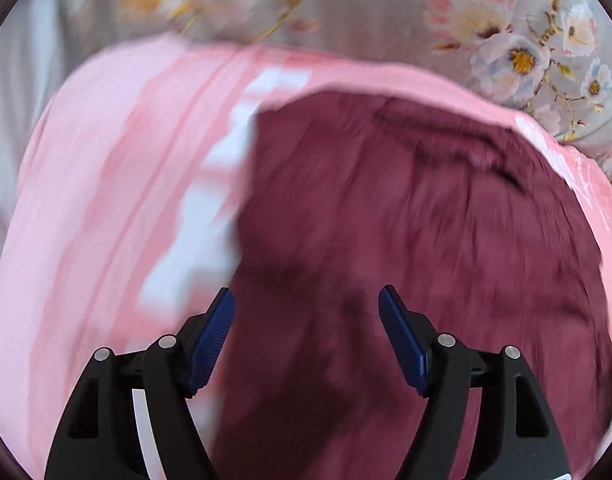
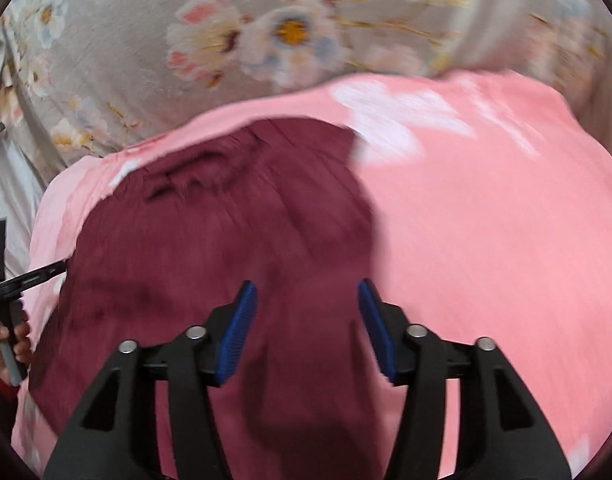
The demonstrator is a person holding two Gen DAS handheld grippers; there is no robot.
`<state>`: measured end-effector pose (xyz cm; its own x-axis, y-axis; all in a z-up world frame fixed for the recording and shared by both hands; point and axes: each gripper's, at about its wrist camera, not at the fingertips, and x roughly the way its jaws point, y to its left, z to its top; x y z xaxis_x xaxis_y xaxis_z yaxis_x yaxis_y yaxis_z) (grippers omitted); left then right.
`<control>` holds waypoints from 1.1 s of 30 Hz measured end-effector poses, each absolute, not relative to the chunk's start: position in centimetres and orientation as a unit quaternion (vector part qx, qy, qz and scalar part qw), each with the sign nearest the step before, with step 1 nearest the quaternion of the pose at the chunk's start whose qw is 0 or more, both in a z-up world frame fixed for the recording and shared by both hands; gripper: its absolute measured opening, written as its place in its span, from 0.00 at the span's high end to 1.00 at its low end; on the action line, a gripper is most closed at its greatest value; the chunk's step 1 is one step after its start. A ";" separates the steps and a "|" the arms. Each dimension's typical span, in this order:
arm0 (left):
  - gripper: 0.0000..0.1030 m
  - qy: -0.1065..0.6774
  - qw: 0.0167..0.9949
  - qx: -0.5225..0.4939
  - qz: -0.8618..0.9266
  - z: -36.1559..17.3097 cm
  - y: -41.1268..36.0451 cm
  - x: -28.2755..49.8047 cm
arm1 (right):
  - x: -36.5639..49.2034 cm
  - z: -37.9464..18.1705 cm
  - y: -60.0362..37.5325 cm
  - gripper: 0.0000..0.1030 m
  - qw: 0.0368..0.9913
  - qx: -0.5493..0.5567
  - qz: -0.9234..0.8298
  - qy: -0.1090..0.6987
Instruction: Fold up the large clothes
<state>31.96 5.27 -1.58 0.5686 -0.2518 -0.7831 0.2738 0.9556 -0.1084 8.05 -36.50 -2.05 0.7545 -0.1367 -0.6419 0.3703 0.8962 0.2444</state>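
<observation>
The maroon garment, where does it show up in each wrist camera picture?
Left wrist view: the maroon garment fills the centre and right, lying on the pink cloth.
Right wrist view: the maroon garment fills the centre and left, with the pink cloth on its right.
Shared landmark: the floral bedsheet along the top of both.

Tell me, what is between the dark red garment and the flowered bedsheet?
A pink cloth with white marks: the dark red garment lies on it, and it lies on the flowered bedsheet. Both wrist views show it.
</observation>
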 end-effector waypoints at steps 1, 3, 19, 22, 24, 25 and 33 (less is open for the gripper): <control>0.29 0.454 0.879 -0.003 -0.147 -2.3 7.2 30.6 | 5.6 -2.7 -36.7 0.40 0.914 0.195 -0.144 0.324; 0.28 0.484 0.863 -0.037 -0.142 -3.9 10.7 28.2 | 1.0 -4.4 -36.8 0.37 0.900 0.227 -0.153 0.339; 0.93 0.479 0.859 -0.071 -0.164 -5.5 12.2 19.0 | -2.7 -8.7 -32.2 0.82 0.882 0.326 -0.116 0.320; 0.96 0.463 0.865 -0.079 -0.178 -3.9 12.9 17.7 | -4.2 -7.3 -31.4 0.94 0.891 0.328 -0.113 0.292; 0.97 0.454 0.866 -0.085 -0.192 -2.7 13.6 16.3 | -6.1 -5.9 -30.6 0.96 0.901 0.323 -0.109 0.269; 0.97 0.449 0.867 -0.085 -0.199 -2.1 14.0 15.4 | -7.2 -5.1 -30.2 0.96 0.906 0.319 -0.109 0.258; 0.97 0.404 0.871 -0.119 -0.252 3.8 19.9 4.7 | -19.9 1.5 -25.6 0.97 0.956 0.246 -0.087 0.137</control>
<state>4.72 19.93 3.83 0.5461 -0.5353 -0.6444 0.3436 0.8446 -0.4105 -19.88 -25.59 1.50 0.9471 -0.0988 -0.3055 0.2340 0.8638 0.4461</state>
